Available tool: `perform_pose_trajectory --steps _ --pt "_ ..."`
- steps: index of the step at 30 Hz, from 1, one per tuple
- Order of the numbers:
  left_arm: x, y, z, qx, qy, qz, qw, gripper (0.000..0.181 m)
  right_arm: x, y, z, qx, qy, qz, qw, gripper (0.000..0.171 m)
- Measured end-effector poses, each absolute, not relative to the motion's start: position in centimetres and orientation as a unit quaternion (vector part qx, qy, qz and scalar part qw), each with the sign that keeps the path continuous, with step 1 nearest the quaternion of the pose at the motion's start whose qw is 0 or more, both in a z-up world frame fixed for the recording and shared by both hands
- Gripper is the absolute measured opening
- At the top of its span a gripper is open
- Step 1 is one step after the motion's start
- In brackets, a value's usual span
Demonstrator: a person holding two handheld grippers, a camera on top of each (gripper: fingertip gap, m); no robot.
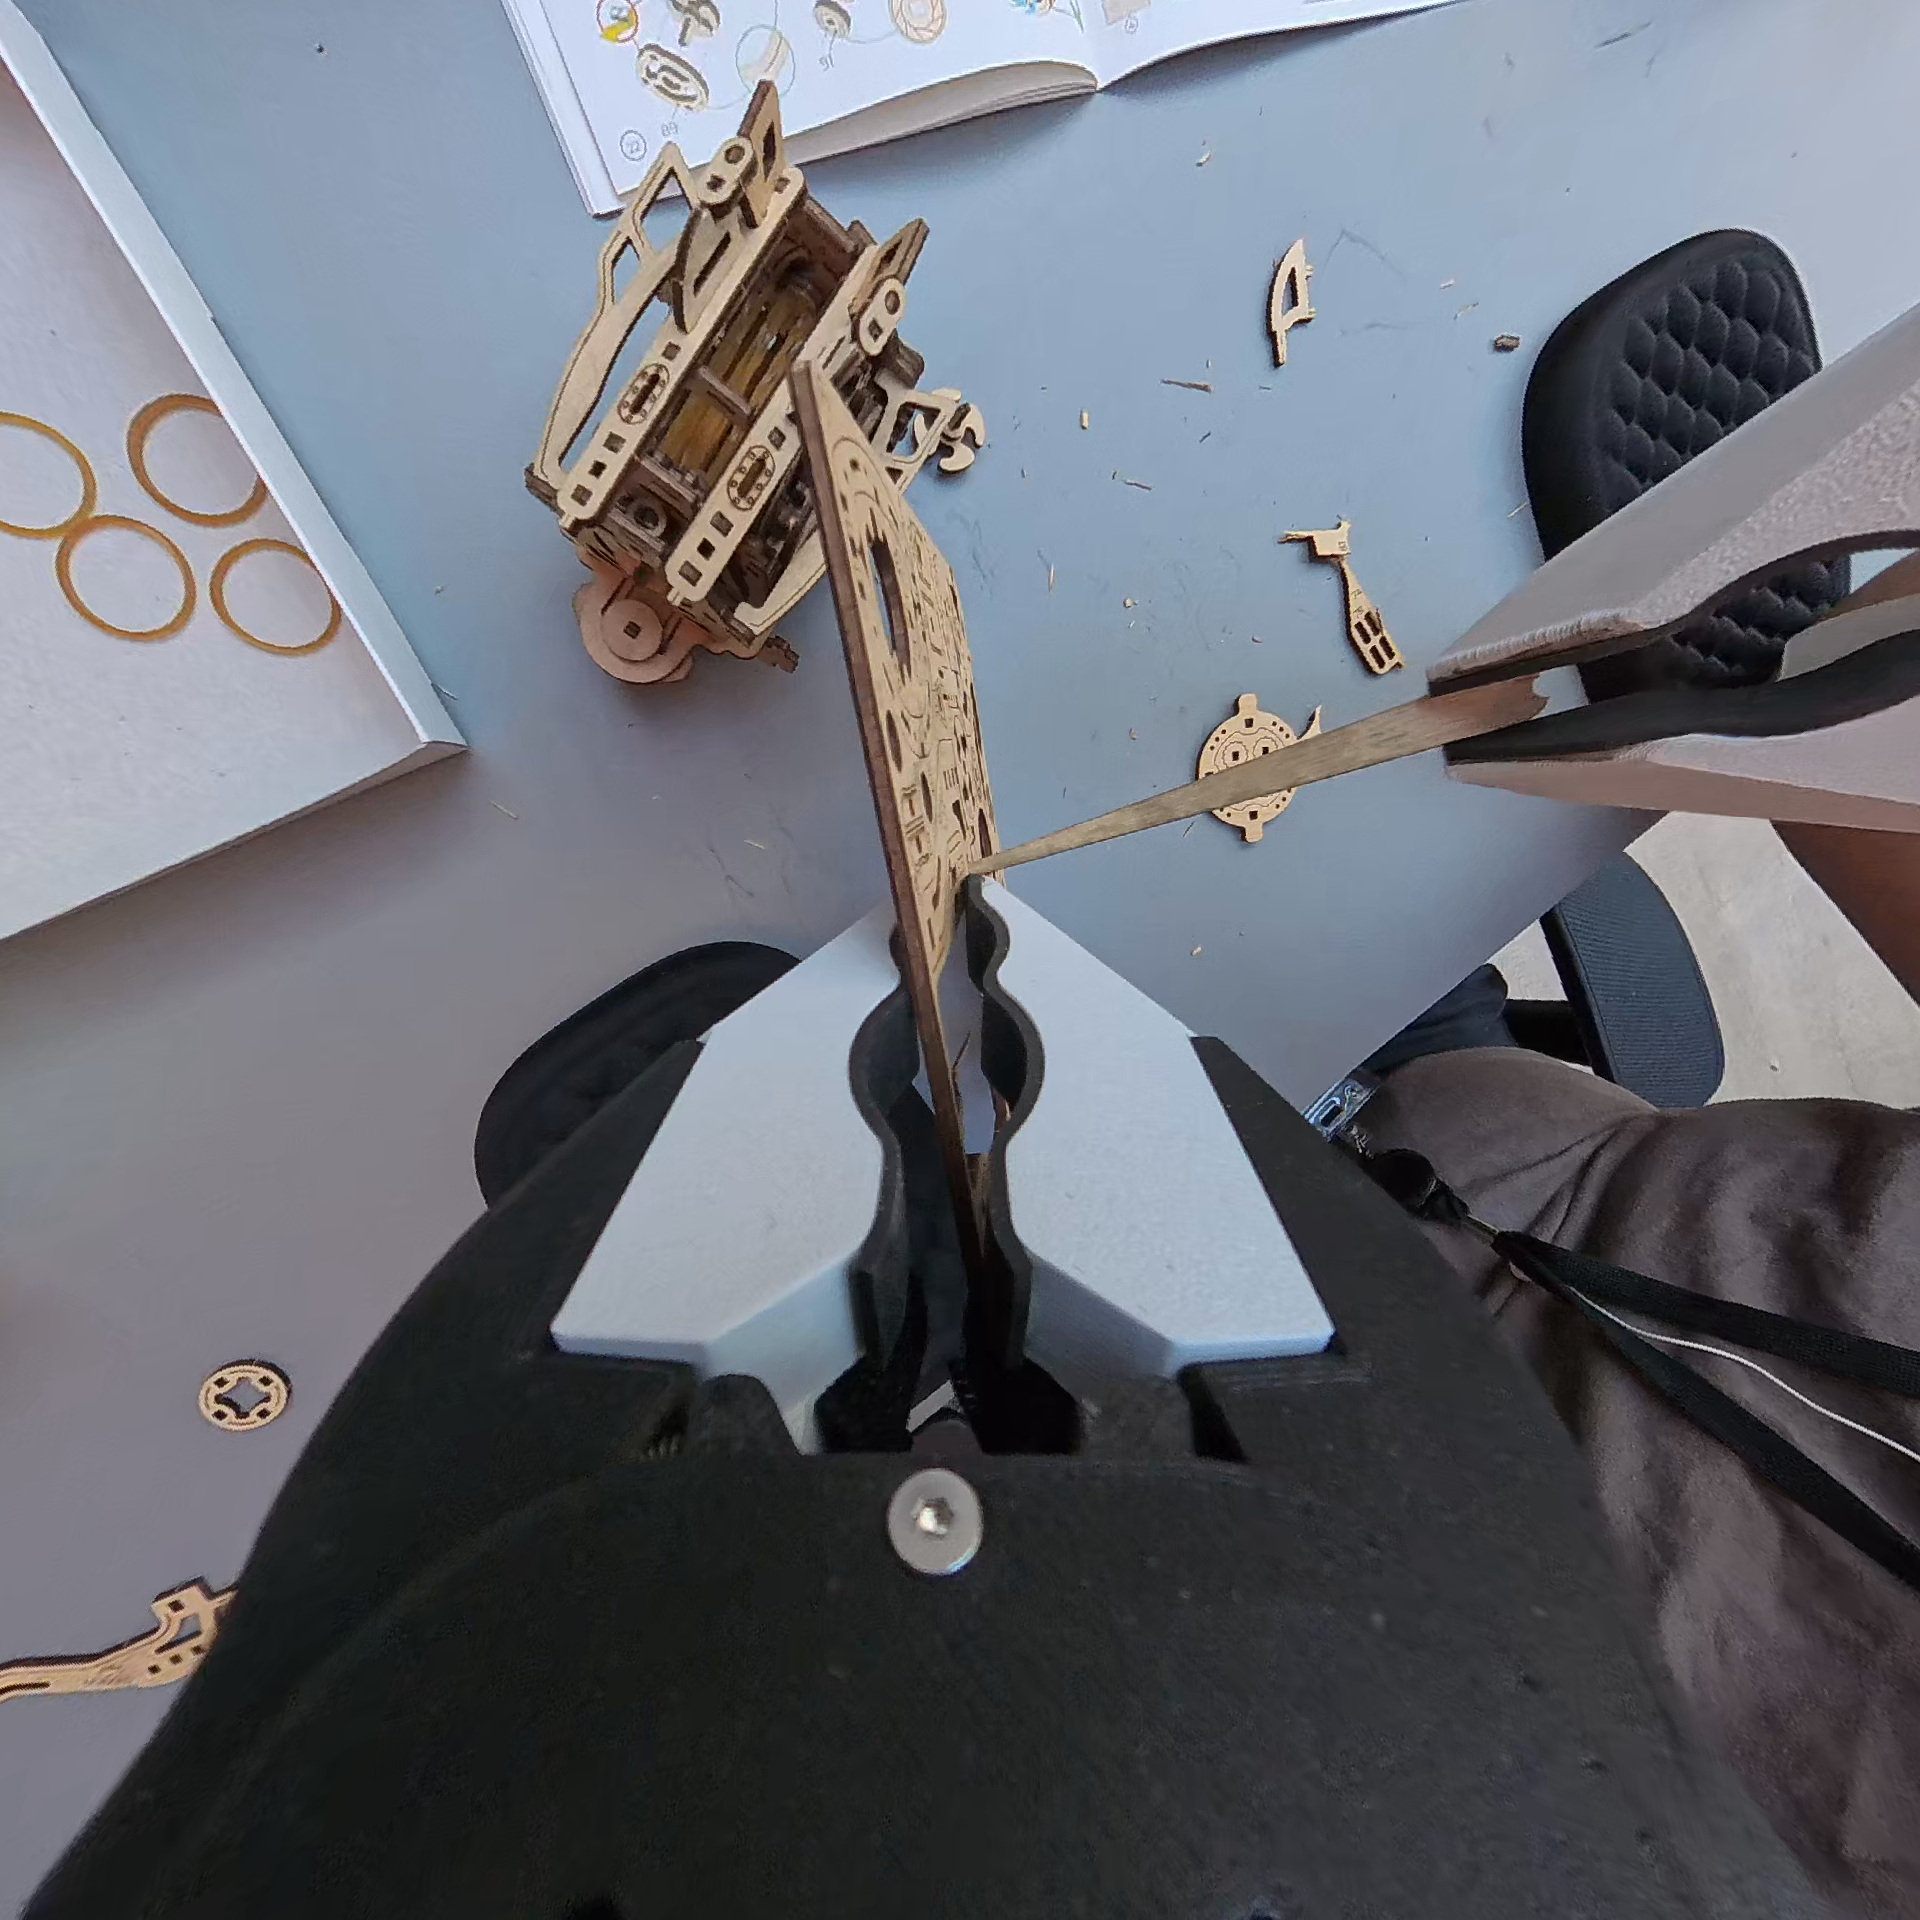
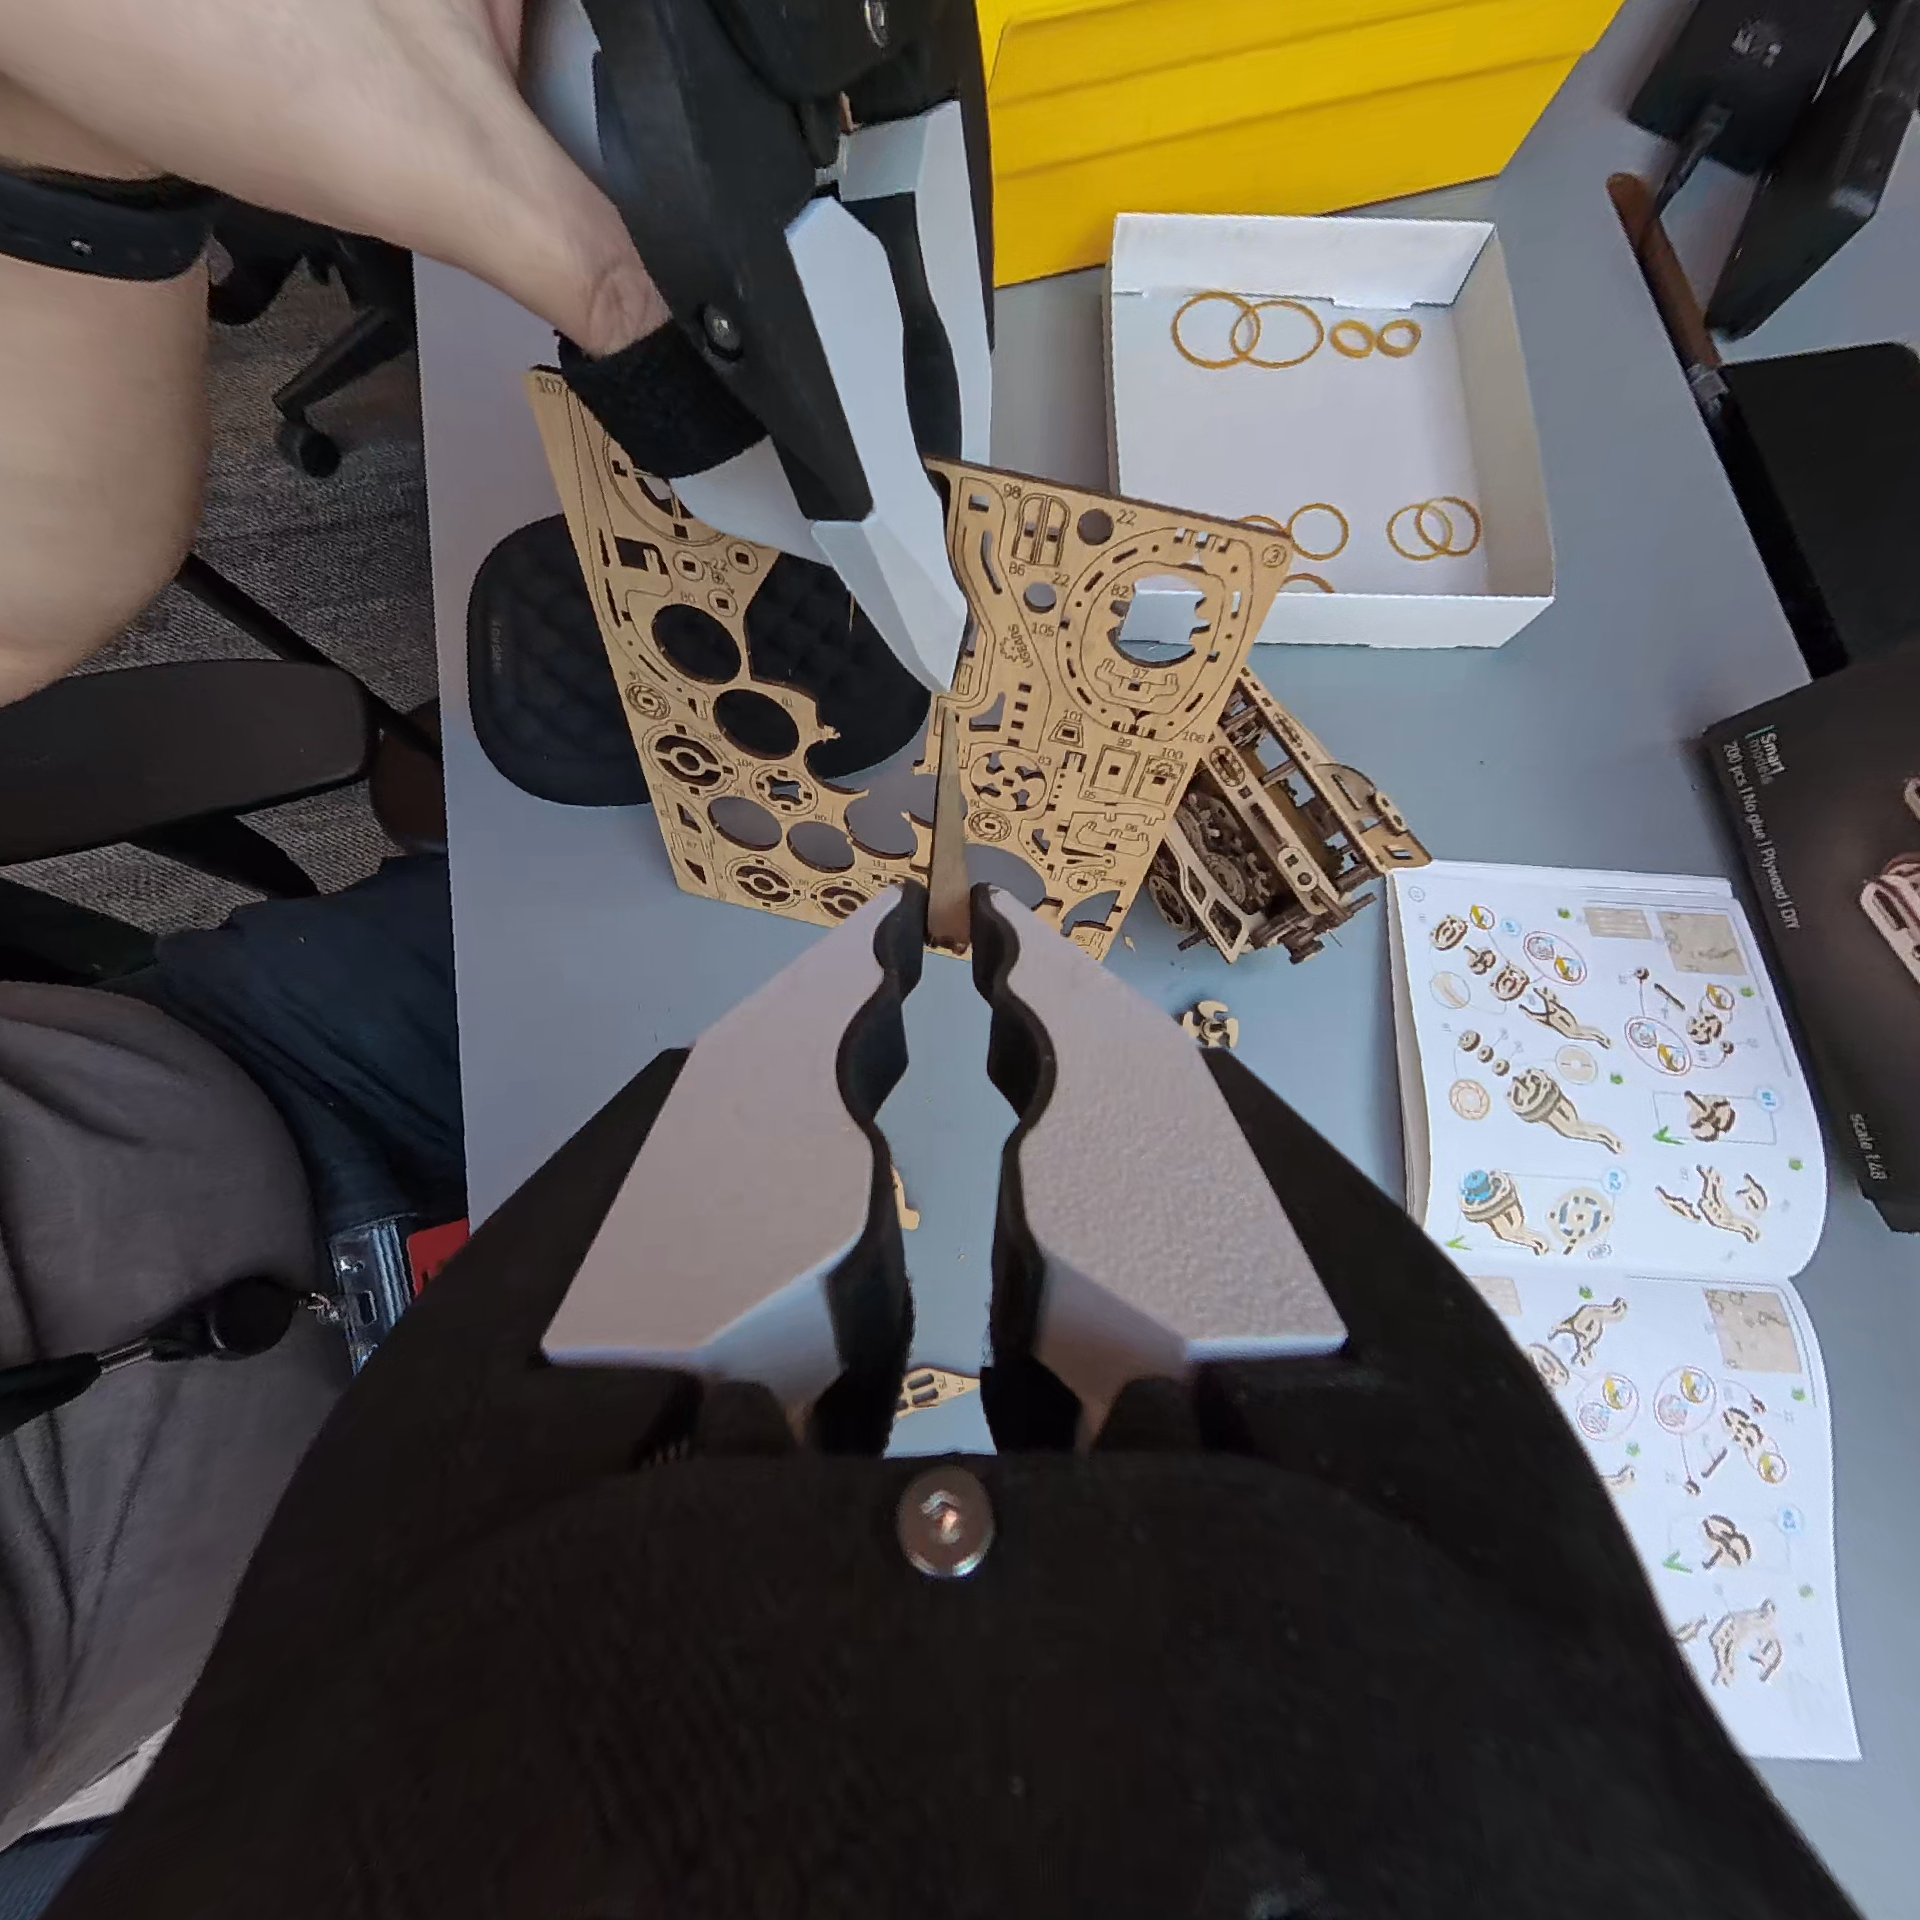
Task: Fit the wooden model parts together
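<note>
My left gripper (image 1: 940,914) is shut on the lower edge of a laser-cut wooden part sheet (image 1: 904,644) and holds it upright, edge-on, above the grey table. The right wrist view shows the sheet face-on (image 2: 1091,707), with several parts punched out. My right gripper (image 2: 945,914) is shut on a thin wooden stick (image 2: 948,821). The stick's tip touches the sheet just beside the left fingertips (image 2: 914,623). In the left wrist view the stick (image 1: 1226,790) comes in from the right. The part-built wooden model (image 1: 717,436) lies on the table behind the sheet.
Loose wooden parts (image 1: 1247,764) lie on the table (image 1: 1091,260), with another (image 1: 244,1395) near the left. A white box (image 2: 1507,416) holds rubber bands. An open instruction booklet (image 2: 1600,1143), a black kit box (image 2: 1849,831) and a yellow box (image 2: 1247,104) stand around. A chair (image 1: 1683,416) stands at the table's edge. The tips of one gripper are about 8 centimeters away from the tips of the other.
</note>
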State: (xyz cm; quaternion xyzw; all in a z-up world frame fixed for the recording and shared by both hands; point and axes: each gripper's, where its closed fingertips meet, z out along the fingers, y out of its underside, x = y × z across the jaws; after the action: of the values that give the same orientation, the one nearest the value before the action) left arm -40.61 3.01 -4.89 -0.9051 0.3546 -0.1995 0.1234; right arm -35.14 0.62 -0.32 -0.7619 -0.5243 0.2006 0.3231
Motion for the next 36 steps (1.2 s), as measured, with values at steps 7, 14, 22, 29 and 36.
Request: perform_pose_trajectory --steps 7,14,22,29,36 --pt "-40.4 2.8 -4.8 -0.898 0.353 -0.232 0.122 0.002 -34.4 0.1 -0.4 -0.751 -0.533 0.217 0.323 0.007" --pt "-40.2 2.1 -4.8 -0.893 0.373 -0.224 0.116 0.002 -29.8 -1.6 2.3 -0.749 -0.519 0.195 0.364 0.007" --pt "-38.6 1.0 -4.4 -0.876 0.435 -0.175 0.108 0.002 -24.8 -2.2 6.2 -0.758 -0.487 0.178 0.395 0.007" --pt "-38.4 1.8 -4.6 -0.877 0.447 -0.161 0.072 0.002 -29.2 -2.0 5.8 -0.736 -0.522 0.172 0.394 0.008" --pt "-38.4 3.4 -4.8 -0.869 0.458 -0.178 0.051 0.002 -31.9 -1.4 1.2 -0.749 -0.524 0.160 0.371 0.007"
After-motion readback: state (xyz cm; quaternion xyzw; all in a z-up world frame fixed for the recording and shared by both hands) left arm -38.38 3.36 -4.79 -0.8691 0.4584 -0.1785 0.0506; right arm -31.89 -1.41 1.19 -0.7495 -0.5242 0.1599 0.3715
